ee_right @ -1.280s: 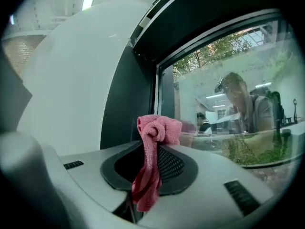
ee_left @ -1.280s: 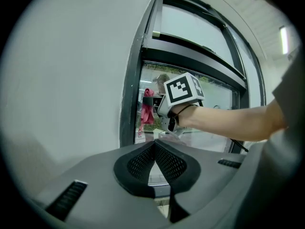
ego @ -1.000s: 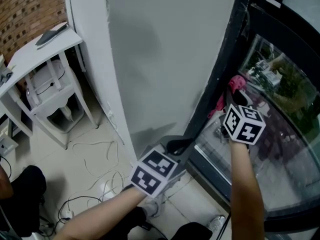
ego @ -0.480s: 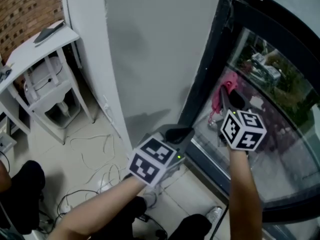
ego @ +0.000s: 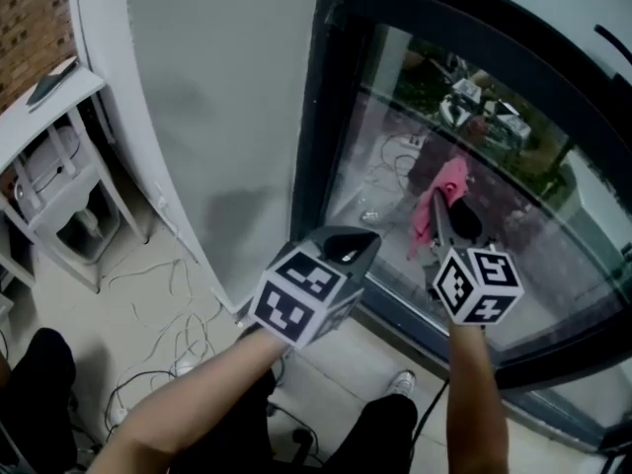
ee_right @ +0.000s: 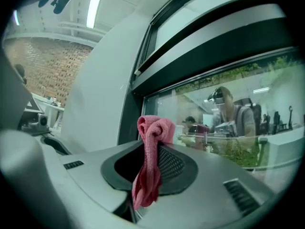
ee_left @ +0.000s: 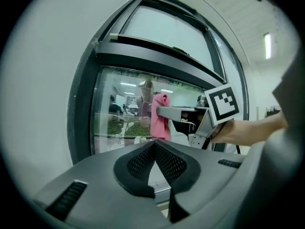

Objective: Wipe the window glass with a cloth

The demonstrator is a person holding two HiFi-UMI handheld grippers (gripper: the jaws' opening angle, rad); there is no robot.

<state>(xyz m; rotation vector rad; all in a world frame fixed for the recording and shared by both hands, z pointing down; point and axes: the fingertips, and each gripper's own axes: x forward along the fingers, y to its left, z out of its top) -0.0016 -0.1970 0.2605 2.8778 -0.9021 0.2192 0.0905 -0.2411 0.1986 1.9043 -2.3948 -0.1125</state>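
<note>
My right tool (ego: 449, 217) is clamped on the bunched pink cloth (ee_right: 153, 128) just in front of the dark-framed window glass (ego: 390, 156), and my left tool (ee_left: 153, 149) is closed and empty near the glass's lower edge; risk, as I judge it, is that only a narrow fold is pinched, so hard rubbing could drag the cloth free.

cloth (ego: 435, 201) before the window glass (ego: 380, 161), wall (ego: 227, 107) to its left.
</note>
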